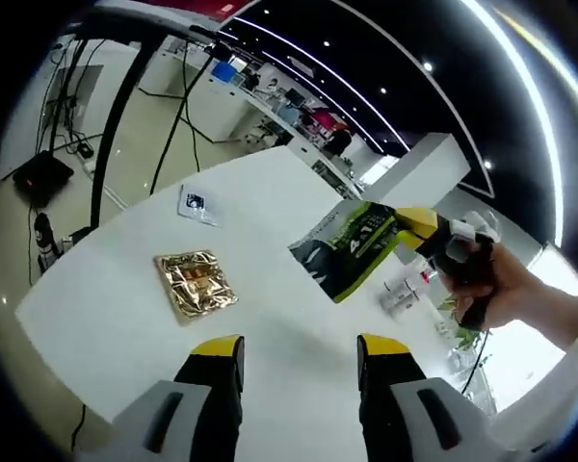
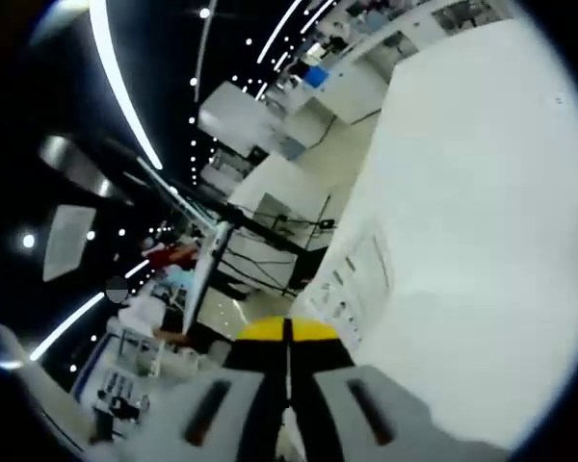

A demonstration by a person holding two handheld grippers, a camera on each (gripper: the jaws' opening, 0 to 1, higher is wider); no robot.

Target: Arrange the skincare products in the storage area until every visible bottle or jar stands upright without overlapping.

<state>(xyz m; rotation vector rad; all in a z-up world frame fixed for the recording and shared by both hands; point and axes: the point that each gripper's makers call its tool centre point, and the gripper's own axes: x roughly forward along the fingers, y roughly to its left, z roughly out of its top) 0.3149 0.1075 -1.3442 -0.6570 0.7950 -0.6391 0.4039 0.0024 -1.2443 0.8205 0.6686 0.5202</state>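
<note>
Left gripper view: gold sachet (image 1: 195, 283) is lying flat on the white table (image 1: 106, 318), left gripper (image 1: 299, 356) hovering released just below it. Right of the sachet, right gripper (image 1: 433, 231) is clenching a green packet (image 1: 352, 245) by 1 edge above the small bottles (image 1: 405, 289). Risk: thin grip is slipping, packet is dropping onto bottles, toppling them.

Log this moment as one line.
left tool open, empty | right tool shut on green packet | gold sachet flat on table

On the white table (image 1: 270, 318): 1 gold packet (image 1: 195, 283), 1 white sachet (image 1: 195, 204), 1 green-and-black pouch (image 1: 352, 246).
</note>
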